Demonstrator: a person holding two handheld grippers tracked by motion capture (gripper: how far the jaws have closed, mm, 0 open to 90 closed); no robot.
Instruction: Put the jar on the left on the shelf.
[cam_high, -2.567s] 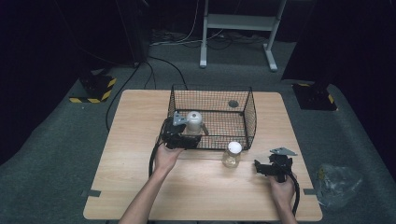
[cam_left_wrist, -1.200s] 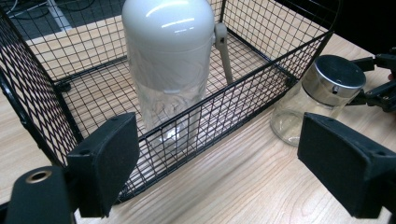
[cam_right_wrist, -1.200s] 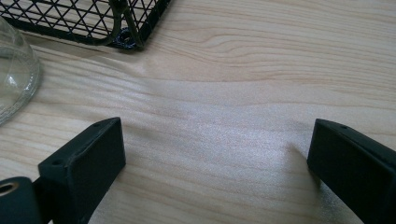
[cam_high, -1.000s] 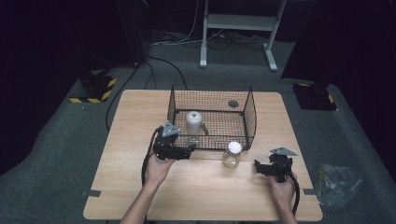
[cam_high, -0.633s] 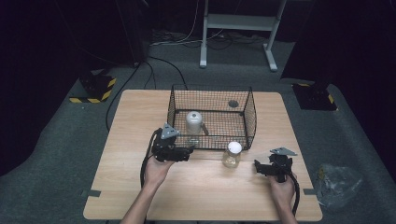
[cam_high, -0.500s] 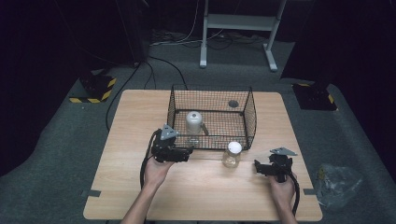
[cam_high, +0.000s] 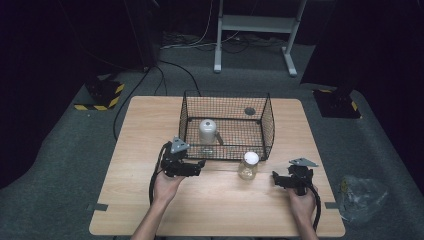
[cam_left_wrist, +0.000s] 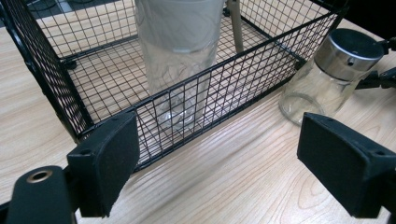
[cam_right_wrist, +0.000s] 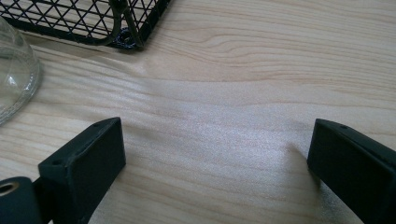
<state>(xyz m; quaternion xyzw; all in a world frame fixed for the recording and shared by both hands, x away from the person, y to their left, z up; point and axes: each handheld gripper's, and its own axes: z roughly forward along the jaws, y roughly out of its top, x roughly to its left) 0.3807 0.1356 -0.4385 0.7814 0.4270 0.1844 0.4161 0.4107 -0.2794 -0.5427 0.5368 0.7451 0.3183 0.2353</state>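
While both tools (cam_high: 199, 166) (cam_high: 274, 178) gape empty, the clear, metal-capped jar (cam_high: 248, 165) stands upright.

High view: fixed above near table (cam_high: 215, 210) edge, looking forward and down, far off. Left gripper view: low, close, facing wire basket (cam_left_wrist: 196, 107) front wall and glass jar (cam_left_wrist: 327, 74). Right gripper view: low, close, facing basket corner foot. Shared: basket, jar, tabletop.

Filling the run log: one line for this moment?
left gripper: open, empty | right gripper: open, empty | tall glass bottle: in black wire basket | small glass jar: on table
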